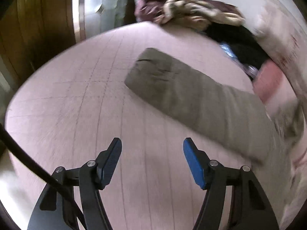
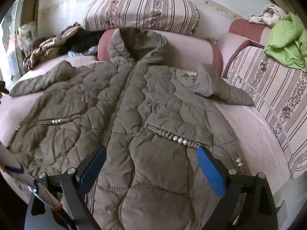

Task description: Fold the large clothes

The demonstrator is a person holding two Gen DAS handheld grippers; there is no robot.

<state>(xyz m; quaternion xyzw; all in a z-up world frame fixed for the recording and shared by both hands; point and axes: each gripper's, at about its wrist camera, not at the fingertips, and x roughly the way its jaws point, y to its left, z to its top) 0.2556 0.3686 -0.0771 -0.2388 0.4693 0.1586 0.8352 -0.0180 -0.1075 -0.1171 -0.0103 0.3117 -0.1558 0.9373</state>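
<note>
Quilted jacket lies flat on the sofa — both grippers' fingers apart, empty.

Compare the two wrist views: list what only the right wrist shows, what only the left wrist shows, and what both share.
Only the right wrist view shows the whole quilted olive jacket laid front up and zipped, its hood, its beaded pockets, the striped cushions and a green cloth. The right gripper is open above the hem.

Only the left wrist view shows the wooden panel beside the bed and the open left gripper over bare pink sheet.

Both show one jacket sleeve lying on the sheet and the pile of dark and patterned clothes at the far edge.
</note>
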